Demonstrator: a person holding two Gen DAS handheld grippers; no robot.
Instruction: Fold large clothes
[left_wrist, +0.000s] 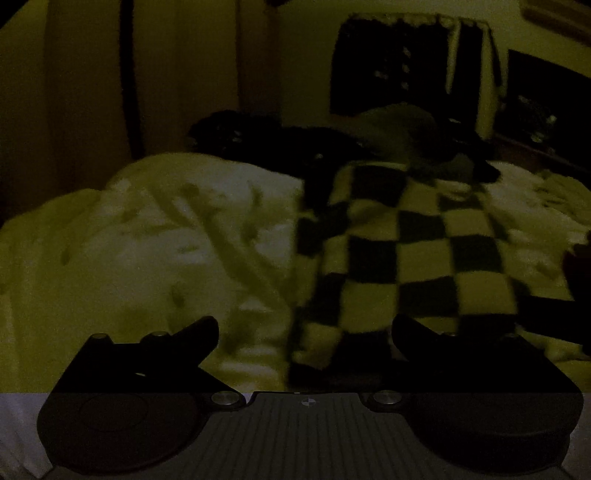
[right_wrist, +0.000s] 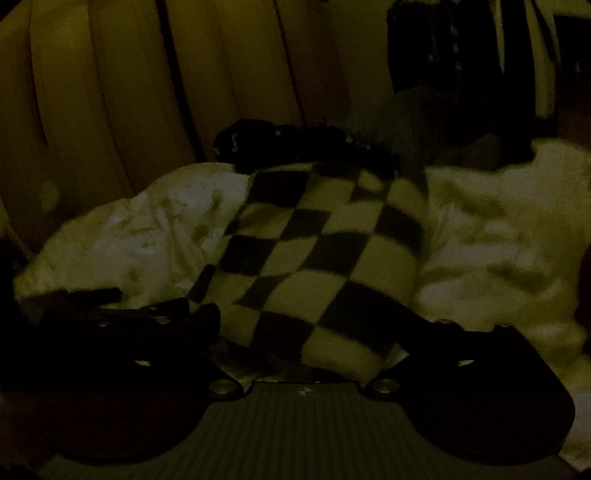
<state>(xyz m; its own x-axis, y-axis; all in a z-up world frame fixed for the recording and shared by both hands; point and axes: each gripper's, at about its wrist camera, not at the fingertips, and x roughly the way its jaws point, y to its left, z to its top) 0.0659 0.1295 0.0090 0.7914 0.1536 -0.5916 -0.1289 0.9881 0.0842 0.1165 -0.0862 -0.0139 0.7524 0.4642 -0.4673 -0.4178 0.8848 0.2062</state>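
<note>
Across the frame's centre lies the checkered garment (left_wrist: 402, 254), folded into a strip on the pale bedcover (left_wrist: 166, 240). Left gripper (left_wrist: 304, 332) and right gripper (right_wrist: 314, 325) both stand wide apart, holding nothing. Risk: a low finger could snag the near edge and undo the fold.

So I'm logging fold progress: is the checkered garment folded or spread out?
Folded, it seems: the checkered garment lies as a narrow strip with straight sides on the pale bedding. Layers cannot be counted.
</note>
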